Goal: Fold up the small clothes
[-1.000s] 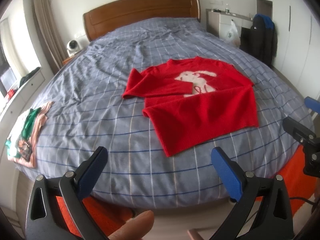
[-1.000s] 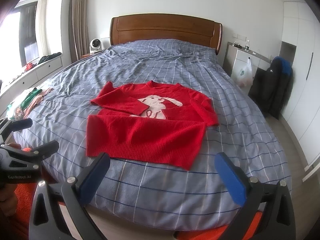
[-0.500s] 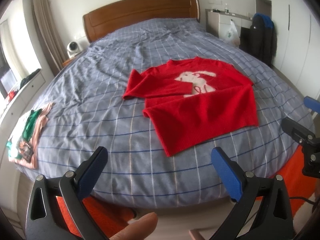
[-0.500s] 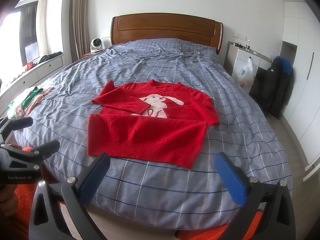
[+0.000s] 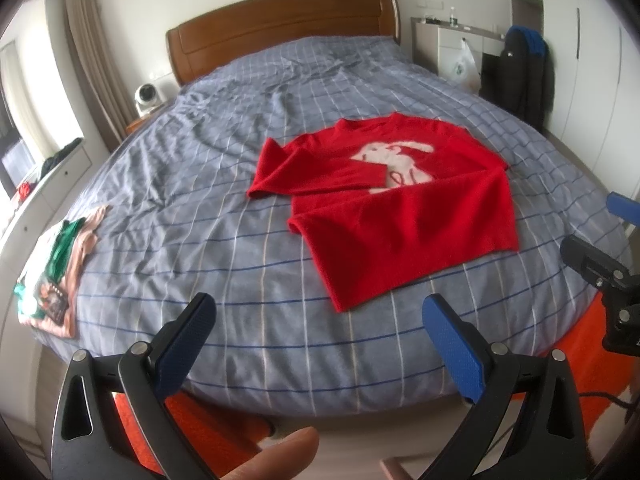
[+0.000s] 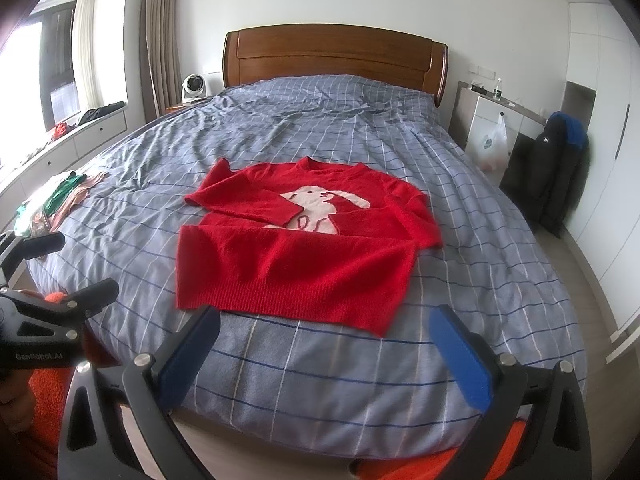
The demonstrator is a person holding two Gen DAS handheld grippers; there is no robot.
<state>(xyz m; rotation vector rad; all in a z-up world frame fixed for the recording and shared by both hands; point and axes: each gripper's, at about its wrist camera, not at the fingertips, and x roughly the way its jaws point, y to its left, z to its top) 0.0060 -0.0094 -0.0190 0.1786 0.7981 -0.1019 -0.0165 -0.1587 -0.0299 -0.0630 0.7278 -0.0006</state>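
A red sweater (image 5: pixel 400 204) with a white rabbit on the chest lies flat on the blue checked bed; it also shows in the right wrist view (image 6: pixel 308 244). One sleeve is folded across its front, partly covering the rabbit. My left gripper (image 5: pixel 320 316) is open and empty, held over the foot of the bed, short of the sweater's hem. My right gripper (image 6: pixel 324 332) is open and empty, just in front of the hem. Each gripper shows at the edge of the other's view.
A pile of pink and green clothes (image 5: pixel 60 264) lies at the bed's left edge. The wooden headboard (image 6: pixel 332 56) is at the far end. A dark jacket (image 6: pixel 560 168) and a white cabinet with a plastic bag (image 6: pixel 492 140) stand on the right. An orange rug (image 5: pixel 192 420) lies below.
Both views have shifted very slightly; the sweater sits a touch lower and nearer in the right wrist view. Both grippers stay open and the sweater has not moved on the bed.
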